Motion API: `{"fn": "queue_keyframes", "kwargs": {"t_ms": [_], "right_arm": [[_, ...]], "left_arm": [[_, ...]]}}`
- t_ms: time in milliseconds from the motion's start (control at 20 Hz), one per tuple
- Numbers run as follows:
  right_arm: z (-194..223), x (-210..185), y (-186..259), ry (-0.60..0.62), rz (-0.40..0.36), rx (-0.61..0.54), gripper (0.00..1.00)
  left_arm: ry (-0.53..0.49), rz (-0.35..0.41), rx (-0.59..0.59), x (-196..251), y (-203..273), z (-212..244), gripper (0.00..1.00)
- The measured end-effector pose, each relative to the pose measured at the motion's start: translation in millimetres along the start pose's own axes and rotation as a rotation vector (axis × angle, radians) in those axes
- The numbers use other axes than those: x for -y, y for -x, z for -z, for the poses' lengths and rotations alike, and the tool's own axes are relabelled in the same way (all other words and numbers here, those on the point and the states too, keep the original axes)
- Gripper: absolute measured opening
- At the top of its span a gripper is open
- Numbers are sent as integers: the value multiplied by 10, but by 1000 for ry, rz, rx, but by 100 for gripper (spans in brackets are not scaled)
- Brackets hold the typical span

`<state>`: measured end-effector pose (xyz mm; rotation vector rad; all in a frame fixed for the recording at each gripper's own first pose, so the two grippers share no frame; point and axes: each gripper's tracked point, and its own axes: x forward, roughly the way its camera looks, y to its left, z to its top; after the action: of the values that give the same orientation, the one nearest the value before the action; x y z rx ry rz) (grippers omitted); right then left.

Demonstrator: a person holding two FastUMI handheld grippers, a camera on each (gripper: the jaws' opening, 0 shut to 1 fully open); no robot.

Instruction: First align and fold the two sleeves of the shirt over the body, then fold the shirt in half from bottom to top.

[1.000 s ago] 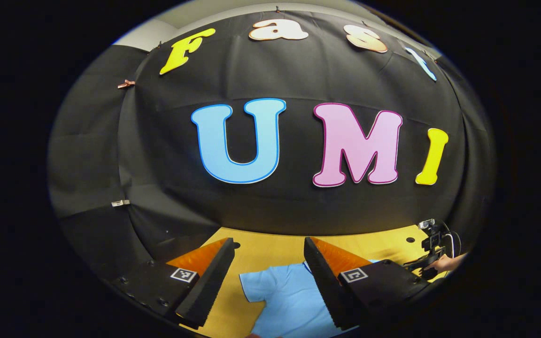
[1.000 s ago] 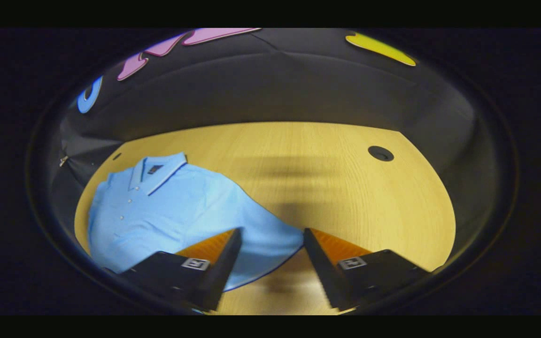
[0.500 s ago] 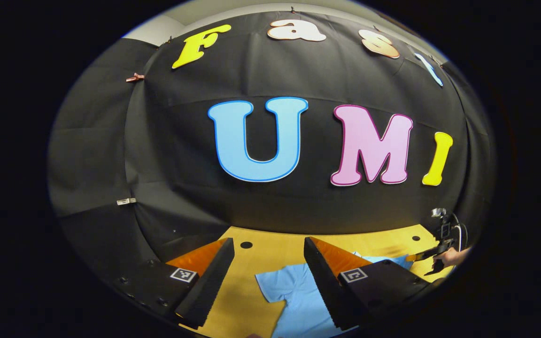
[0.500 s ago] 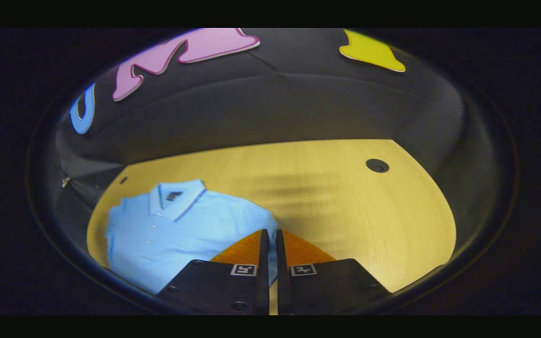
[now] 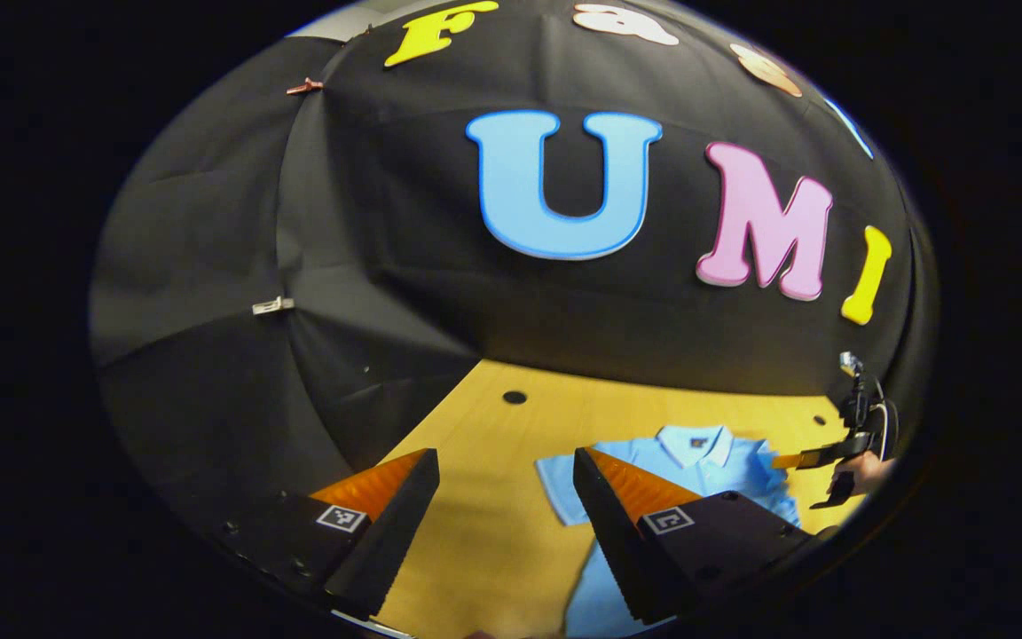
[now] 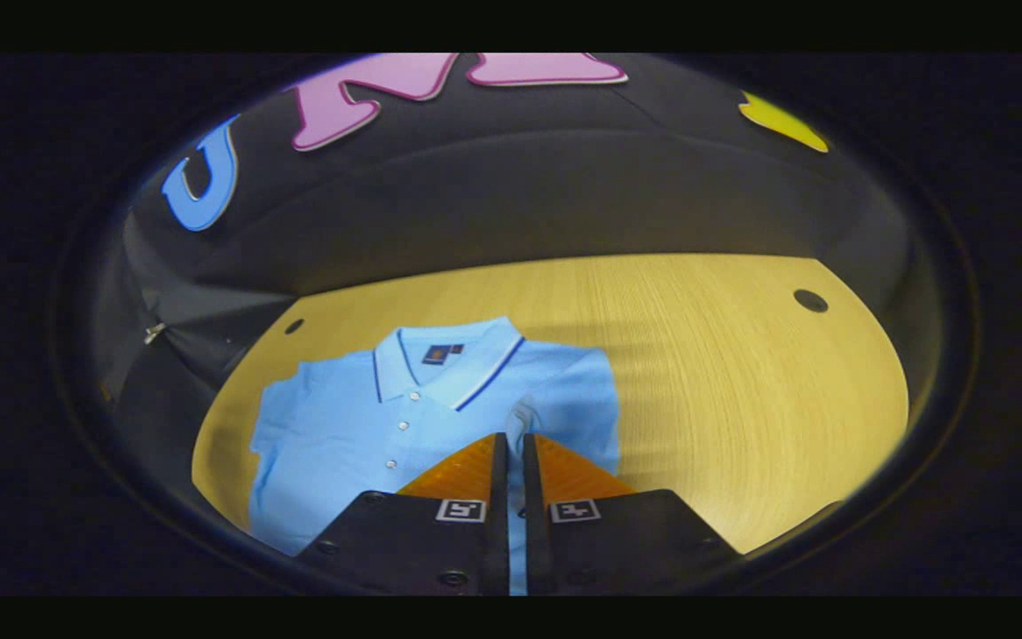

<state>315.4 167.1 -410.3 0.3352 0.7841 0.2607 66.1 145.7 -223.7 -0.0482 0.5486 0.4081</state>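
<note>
Wood-grain table [image 6: 724, 390] is carrying the shirt [image 6: 360, 426], lying flat, buttons up, collar toward the wall. Right gripper [image 6: 514, 444] is pinching the right sleeve [image 6: 564, 399] between closed fingers and lifting it over the body. To do this well, it should be carrying the cuff straight inward, keeping the fold along the side seam, and laying it flat before letting go. Left gripper [image 5: 502, 497] is hovering wide open and empty over bare table beside the left sleeve [image 5: 560, 484]. Neck label [image 6: 443, 354] is too small to read.
</note>
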Motion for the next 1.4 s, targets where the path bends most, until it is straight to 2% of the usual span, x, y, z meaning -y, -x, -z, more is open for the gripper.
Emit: {"fn": "queue_keyframes", "kwargs": {"t_ms": [150,200,250,300,400,550,600,800,1050,1150,1250,1300,1350,1400], "right_arm": [[157,-59,-79,-56,-29,-51,28],[145,-75,-67,-60,-39,-42,58],[70,-73,-10,-58,-45,-25,69],[1,-87,93,-59,-60,-9,72],[-54,-78,255,-87,-76,17,88],[-40,57,580,-119,-62,47,88],[-39,113,703,-133,-54,62,87],[90,462,1078,-224,-5,84,87],[139,975,1450,-303,83,134,87],[135,1168,1580,-311,118,152,87],[157,1309,1660,-325,148,158,87],[167,1359,1682,-330,158,160,87],[193,1373,1682,-334,162,158,87],[203,1372,1669,-335,159,155,87]], "left_arm": [[29,33,-46,16,-83,215,97],[44,61,-49,62,-160,281,97],[54,76,-75,95,-261,369,97],[58,74,-110,82,-387,491,97],[64,76,-157,124,-650,612,97],[81,140,-196,417,-1075,566,100],[77,146,-212,473,-1251,564,95],[88,186,-326,825,-1909,718,94],[-33,157,-499,983,-2440,1230,94],[-28,142,-563,1033,-2521,1441,94],[-22,121,-597,1032,-2554,1572,94],[-54,101,-582,962,-2616,1561,95],[-79,85,-584,946,-2635,1585,89],[-92,84,-580,975,-2629,1582,89]]}}
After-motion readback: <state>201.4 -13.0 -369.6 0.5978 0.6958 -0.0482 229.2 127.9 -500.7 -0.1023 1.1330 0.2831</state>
